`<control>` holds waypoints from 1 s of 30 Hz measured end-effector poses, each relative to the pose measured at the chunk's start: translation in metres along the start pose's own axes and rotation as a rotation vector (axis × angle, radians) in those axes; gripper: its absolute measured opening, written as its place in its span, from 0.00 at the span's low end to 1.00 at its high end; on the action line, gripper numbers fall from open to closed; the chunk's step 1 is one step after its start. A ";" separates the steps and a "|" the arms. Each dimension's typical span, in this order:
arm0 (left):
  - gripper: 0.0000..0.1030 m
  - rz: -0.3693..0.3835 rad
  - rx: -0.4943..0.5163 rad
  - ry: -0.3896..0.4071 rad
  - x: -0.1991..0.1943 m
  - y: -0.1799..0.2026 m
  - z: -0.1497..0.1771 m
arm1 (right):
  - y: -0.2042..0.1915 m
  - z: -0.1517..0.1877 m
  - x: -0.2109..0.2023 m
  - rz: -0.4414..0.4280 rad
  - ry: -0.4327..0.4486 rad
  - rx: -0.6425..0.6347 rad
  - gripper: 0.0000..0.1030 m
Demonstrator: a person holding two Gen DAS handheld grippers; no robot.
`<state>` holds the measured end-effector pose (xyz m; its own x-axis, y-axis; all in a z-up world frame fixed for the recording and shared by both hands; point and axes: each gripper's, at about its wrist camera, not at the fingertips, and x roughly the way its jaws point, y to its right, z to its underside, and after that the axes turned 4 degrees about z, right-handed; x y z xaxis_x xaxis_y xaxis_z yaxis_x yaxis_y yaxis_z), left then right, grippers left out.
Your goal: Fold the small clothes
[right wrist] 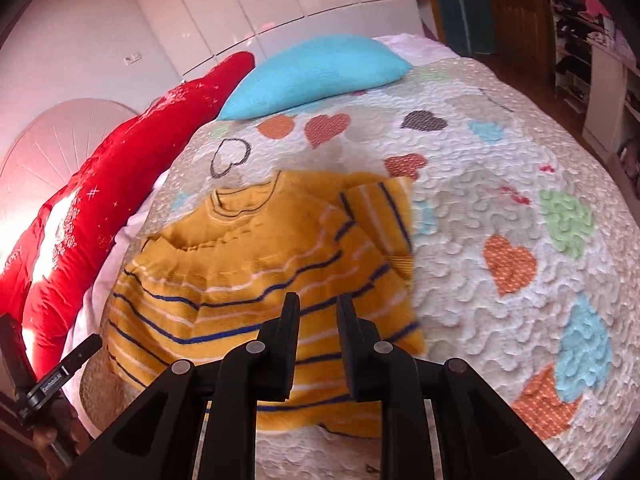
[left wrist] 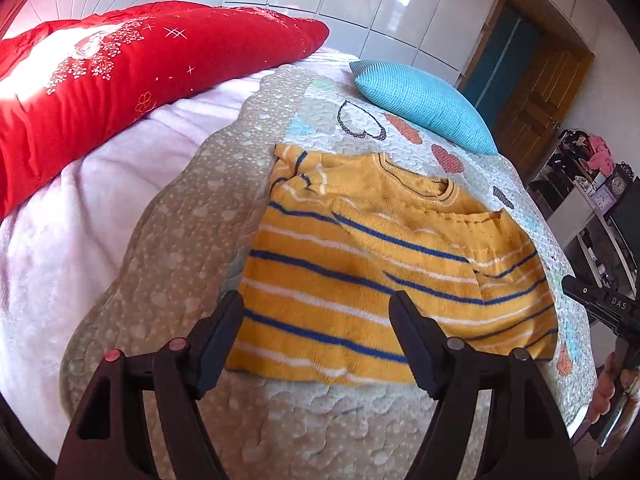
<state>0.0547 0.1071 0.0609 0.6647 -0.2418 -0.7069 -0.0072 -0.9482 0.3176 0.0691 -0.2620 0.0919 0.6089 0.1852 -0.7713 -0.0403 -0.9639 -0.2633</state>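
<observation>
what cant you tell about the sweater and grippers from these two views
- Left wrist view: sweater hem partly hidden behind the left gripper fingers.
- Right wrist view: right gripper hides the hem; whether it touches fabric is unclear.
- Both views: the sweater's underside is hidden.

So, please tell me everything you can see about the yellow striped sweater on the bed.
The yellow sweater is a small knitted pullover, mustard yellow with thin blue and white stripes and a round ribbed neck. It lies flat on the quilted heart-pattern bedspread, neck toward the blue pillow. Both sleeves seem folded in over the body. The left gripper is wide open above its hem; the right gripper hovers over it with a narrow gap, holding nothing. Neither clearly touches it.
</observation>
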 end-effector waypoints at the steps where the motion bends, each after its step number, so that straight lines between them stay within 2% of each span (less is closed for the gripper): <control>1: 0.72 -0.007 -0.004 0.007 0.008 -0.002 -0.002 | -0.009 -0.004 0.013 0.003 -0.022 -0.011 0.20; 4: 0.72 -0.038 -0.014 0.009 0.029 -0.011 -0.003 | -0.020 -0.019 0.059 0.026 -0.094 -0.008 0.20; 7: 0.72 -0.054 -0.014 -0.007 0.043 -0.027 0.001 | -0.018 -0.040 0.107 0.170 -0.158 -0.026 0.23; 8: 0.72 -0.051 -0.021 -0.010 0.045 -0.034 0.003 | -0.016 -0.046 0.117 0.188 -0.174 -0.019 0.23; 11: 0.72 0.027 -0.087 -0.007 0.041 -0.057 0.005 | -0.022 -0.062 0.111 0.228 -0.155 0.008 0.25; 12: 0.72 0.034 -0.103 -0.001 0.039 -0.061 0.005 | -0.031 -0.065 0.100 0.230 -0.119 -0.001 0.25; 14: 0.72 0.023 -0.118 0.010 0.032 -0.068 0.004 | -0.060 -0.065 0.070 0.222 -0.024 -0.054 0.27; 16: 0.72 0.016 -0.140 0.025 0.026 -0.076 0.003 | -0.097 -0.063 0.054 0.153 0.008 -0.131 0.39; 18: 0.72 0.011 -0.168 0.032 0.022 -0.084 0.001 | -0.139 -0.057 0.054 0.057 -0.034 -0.219 0.40; 20: 0.72 -0.011 -0.189 0.040 0.019 -0.092 0.001 | -0.180 -0.048 0.071 -0.045 -0.125 -0.283 0.40; 21: 0.72 -0.020 -0.198 0.044 0.018 -0.095 0.001 | -0.199 -0.044 0.081 -0.068 -0.154 -0.311 0.40; 23: 0.72 -0.032 -0.209 0.048 0.015 -0.101 0.002 | -0.235 -0.033 0.103 -0.060 -0.195 -0.391 0.40; 25: 0.72 -0.047 -0.208 0.047 0.013 -0.104 0.004 | -0.264 -0.021 0.129 -0.012 -0.229 -0.468 0.40; 27: 0.72 -0.063 -0.199 0.047 0.012 -0.106 0.004 | -0.285 -0.011 0.158 0.044 -0.268 -0.532 0.40; 30: 0.72 -0.065 -0.188 0.044 0.010 -0.108 0.004 | -0.307 -0.010 0.188 0.112 -0.269 -0.575 0.40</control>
<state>0.0595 0.2058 0.0171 0.6914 -0.1682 -0.7027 0.1738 -0.9052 0.3877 0.2041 0.0668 0.0332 0.4024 0.0473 -0.9143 0.3850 -0.9148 0.1221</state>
